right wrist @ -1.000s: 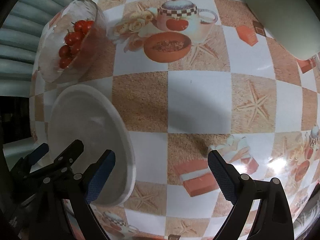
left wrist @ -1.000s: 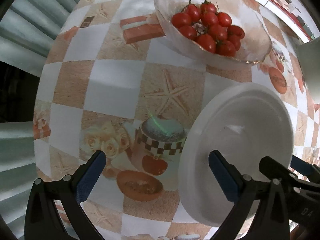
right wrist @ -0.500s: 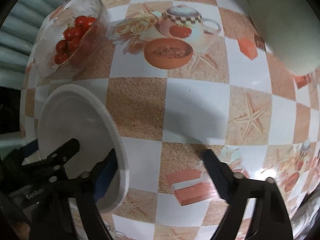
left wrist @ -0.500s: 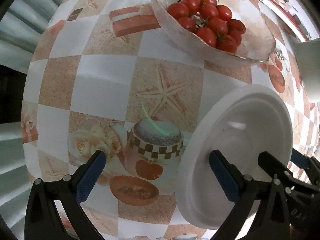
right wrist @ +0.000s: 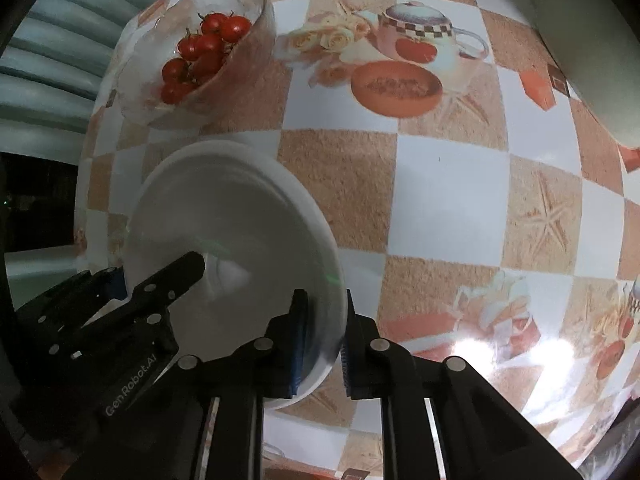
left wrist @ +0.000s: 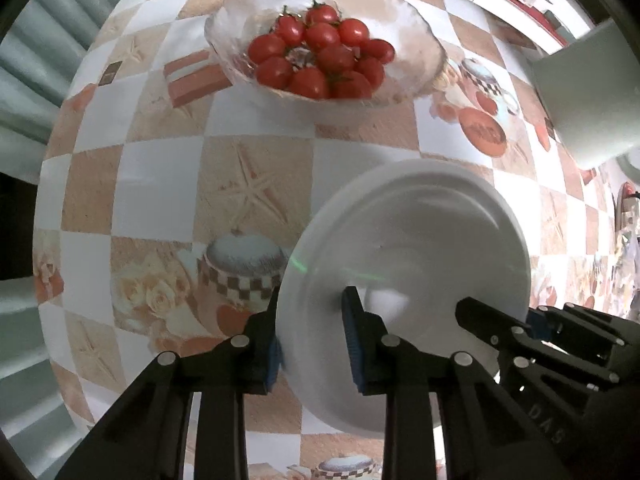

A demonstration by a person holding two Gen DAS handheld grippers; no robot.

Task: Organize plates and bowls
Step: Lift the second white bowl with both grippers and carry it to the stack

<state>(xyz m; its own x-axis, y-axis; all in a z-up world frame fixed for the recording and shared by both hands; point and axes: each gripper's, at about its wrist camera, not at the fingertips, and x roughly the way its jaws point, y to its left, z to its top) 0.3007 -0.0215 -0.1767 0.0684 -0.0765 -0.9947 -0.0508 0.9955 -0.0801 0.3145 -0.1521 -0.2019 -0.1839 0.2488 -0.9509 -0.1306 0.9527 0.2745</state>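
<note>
Pinching opposite rims of the white plate (left wrist: 404, 240) just before the tomato bowl (left wrist: 320, 60), our left claw (left wrist: 310, 344) and right claw (right wrist: 322, 340) grip something stiff, glossy, likely slippery and breakable.

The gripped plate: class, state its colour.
Plain white. The plate shows best in the left wrist view.

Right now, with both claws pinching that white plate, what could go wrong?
Both grippers, left and right, clamp only the thin rim of the white plate from opposite sides, so pulling unevenly could twist it loose or crack it. The plate is also tilted, so it might slide out. The glass bowl of tomatoes stands close behind; a swing that way could knock it.
</note>
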